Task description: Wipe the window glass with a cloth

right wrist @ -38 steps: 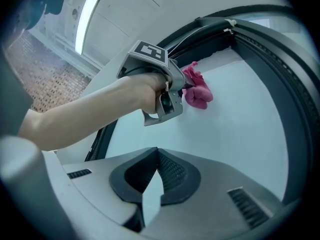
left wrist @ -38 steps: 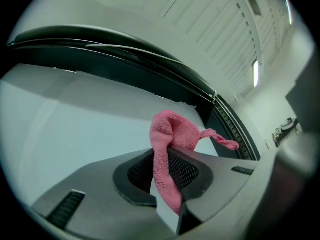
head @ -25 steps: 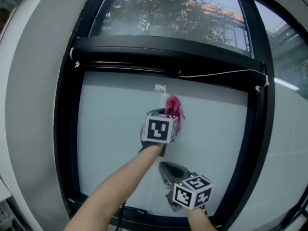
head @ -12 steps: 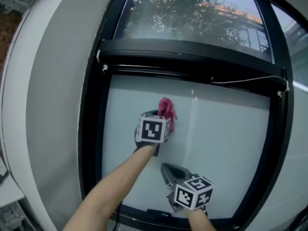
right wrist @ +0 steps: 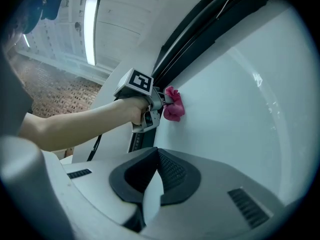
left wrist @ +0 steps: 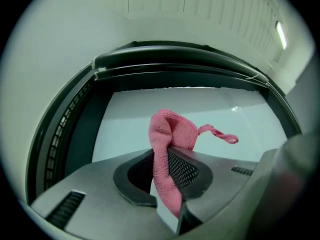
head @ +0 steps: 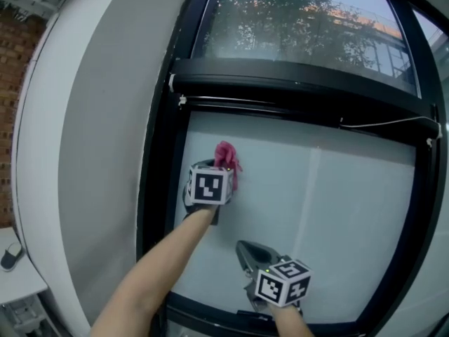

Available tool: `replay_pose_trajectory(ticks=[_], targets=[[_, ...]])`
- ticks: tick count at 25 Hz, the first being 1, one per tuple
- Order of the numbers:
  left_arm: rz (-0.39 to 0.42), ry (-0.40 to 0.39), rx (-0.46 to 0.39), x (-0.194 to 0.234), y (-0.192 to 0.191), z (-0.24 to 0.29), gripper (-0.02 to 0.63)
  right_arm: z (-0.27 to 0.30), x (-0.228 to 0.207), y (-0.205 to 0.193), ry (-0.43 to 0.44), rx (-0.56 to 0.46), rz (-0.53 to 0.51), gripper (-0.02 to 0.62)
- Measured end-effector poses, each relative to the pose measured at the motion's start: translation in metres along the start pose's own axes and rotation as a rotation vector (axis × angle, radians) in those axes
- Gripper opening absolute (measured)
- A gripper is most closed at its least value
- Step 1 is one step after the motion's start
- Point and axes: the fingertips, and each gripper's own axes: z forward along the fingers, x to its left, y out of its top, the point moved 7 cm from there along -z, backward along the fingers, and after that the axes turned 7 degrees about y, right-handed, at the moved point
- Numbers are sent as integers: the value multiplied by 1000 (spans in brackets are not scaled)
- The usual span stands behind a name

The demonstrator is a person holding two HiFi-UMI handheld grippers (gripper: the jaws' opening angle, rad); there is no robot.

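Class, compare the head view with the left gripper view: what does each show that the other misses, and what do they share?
Only the head view: trees through the upper pane, a brick wall, the right gripper and the person's left forearm. Only the left gripper view: the left gripper with its jaws shut on the pink cloth, a strip running down between them, and a ceiling light. Both: the cloth at the lower glass, inside the black frame.

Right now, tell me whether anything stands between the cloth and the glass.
Nothing visible does. The left gripper is shut on the cloth, whose bunched end appears to lie straight against the glass near the frame. The right gripper hangs lower, shut and empty, apart from the cloth.
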Motion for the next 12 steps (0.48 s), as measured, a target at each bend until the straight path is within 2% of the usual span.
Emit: replay_pose_trajectory(ticks=[7, 12], targets=[[-16, 127, 25, 47, -7, -2, 52, 20, 8, -1, 30, -4, -1, 2], [42, 245, -3, 61, 1, -14, 51, 27, 10, 0, 51, -10, -8, 2]])
